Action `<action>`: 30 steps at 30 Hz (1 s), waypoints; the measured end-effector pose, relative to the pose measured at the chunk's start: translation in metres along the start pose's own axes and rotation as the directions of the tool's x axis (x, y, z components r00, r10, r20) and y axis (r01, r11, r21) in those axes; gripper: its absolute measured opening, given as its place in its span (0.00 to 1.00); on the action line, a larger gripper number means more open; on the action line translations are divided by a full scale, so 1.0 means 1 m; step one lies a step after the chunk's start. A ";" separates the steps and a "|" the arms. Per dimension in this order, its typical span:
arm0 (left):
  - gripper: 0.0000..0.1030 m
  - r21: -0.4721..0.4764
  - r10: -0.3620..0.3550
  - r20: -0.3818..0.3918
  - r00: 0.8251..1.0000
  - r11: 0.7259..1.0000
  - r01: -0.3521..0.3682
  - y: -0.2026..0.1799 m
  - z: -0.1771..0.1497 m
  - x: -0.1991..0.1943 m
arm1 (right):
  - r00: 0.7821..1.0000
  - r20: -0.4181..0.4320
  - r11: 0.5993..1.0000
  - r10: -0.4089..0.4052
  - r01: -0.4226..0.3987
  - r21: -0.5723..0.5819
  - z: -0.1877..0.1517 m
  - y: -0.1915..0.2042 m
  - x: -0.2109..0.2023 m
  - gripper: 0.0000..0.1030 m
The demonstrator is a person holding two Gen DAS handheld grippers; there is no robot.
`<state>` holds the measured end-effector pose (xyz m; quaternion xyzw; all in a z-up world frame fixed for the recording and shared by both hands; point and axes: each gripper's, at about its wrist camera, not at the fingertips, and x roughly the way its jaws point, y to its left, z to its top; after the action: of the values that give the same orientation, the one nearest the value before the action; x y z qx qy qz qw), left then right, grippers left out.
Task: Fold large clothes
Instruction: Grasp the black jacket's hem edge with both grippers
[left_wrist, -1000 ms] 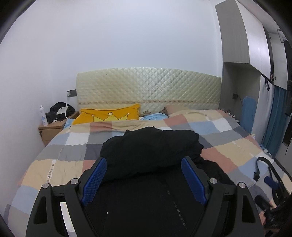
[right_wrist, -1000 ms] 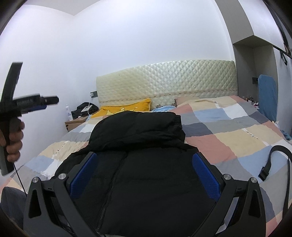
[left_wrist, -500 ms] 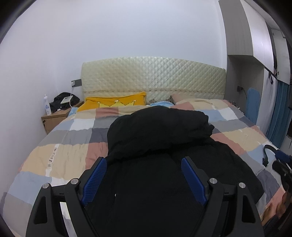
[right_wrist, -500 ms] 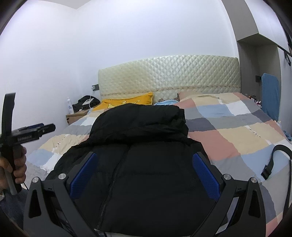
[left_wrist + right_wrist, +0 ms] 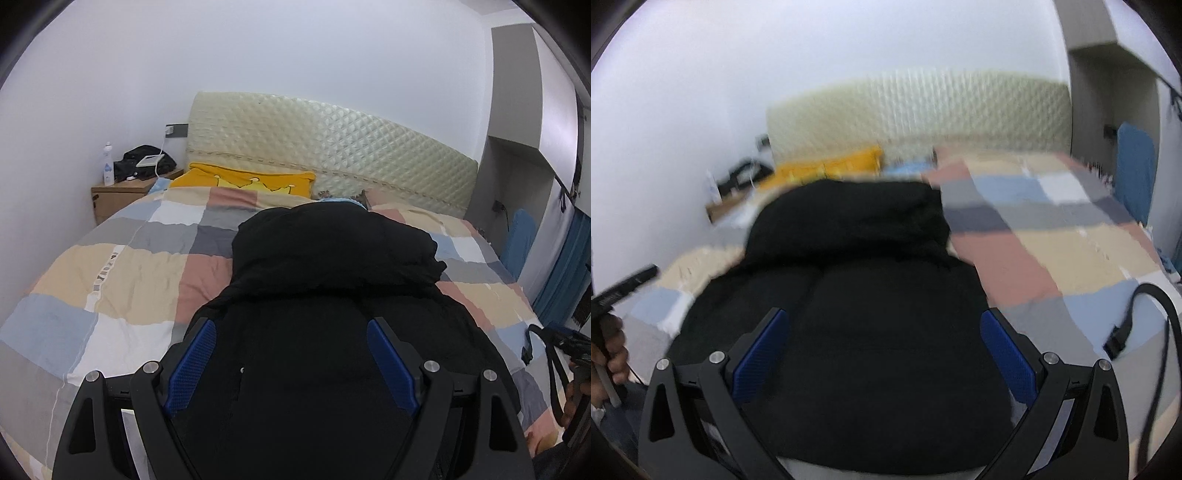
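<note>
- We see a big black puffy jacket (image 5: 332, 295) lying on the bed (image 5: 122, 280), on a blanket of colored squares.
- The jacket's top part is folded over into a thick hump near the pillows.
- Our left hand-held gripper (image 5: 291, 363) sits over the jacket's lower part. Its 2 blue fingers (image 5: 190, 362) stand wide apart and nothing is squeezed between them.
- Our right hand-held gripper (image 5: 884, 356) is over the jacket too. Its 2 blue fingers (image 5: 1006, 360) also stand wide, holding nothing. This picture is blurry.
- A yellow pillow (image 5: 243, 181) lies by the padded headboard (image 5: 332, 147).
- A small wooden nightstand (image 5: 118, 195) stands beside the bed with a white bottle (image 5: 108, 164) on it.
- A black strap (image 5: 1134, 317) lies on the blanket, right of the jacket.
</note>
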<state>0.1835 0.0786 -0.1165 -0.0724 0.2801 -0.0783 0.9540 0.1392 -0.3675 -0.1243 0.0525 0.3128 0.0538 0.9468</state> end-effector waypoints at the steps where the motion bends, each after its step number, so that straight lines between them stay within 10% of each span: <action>1: 0.81 -0.006 -0.003 -0.004 1.000 1.000 0.003 0.003 0.000 0.000 | 0.999 -0.030 1.000 -0.017 0.017 -0.006 0.000 -0.006 0.005 1.00; 5: 0.81 -0.023 -0.052 -0.037 0.998 0.998 0.051 0.006 0.000 0.005 | 0.981 -0.146 0.991 -0.124 0.116 -0.064 -0.008 -0.032 0.031 1.00; 12: 0.81 -0.071 -0.055 -0.096 0.994 0.996 0.048 0.011 -0.002 0.016 | 0.910 -0.415 0.983 -0.020 0.093 0.158 -0.044 -0.089 0.092 1.00; 18: 0.81 -0.130 -0.077 -0.130 0.989 0.990 0.060 0.021 -0.005 0.021 | 0.886 -0.464 0.952 0.021 0.124 0.280 -0.055 -0.120 0.108 1.00; 23: 0.81 -0.137 -0.071 -0.150 0.986 0.989 0.050 0.021 -0.008 0.026 | 0.813 -0.553 0.900 0.180 0.090 0.427 -0.090 -0.140 0.129 1.00; 30: 0.81 -0.170 -0.082 -0.182 0.980 0.984 0.051 0.025 -0.012 0.032 | 0.812 -0.518 0.867 0.269 0.030 0.498 -0.099 -0.142 0.130 1.00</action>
<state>0.2064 0.0962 -0.1476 -0.1527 0.3718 -0.0931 0.9109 0.1932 -0.4838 -0.2986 0.2889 0.5810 0.0484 0.7594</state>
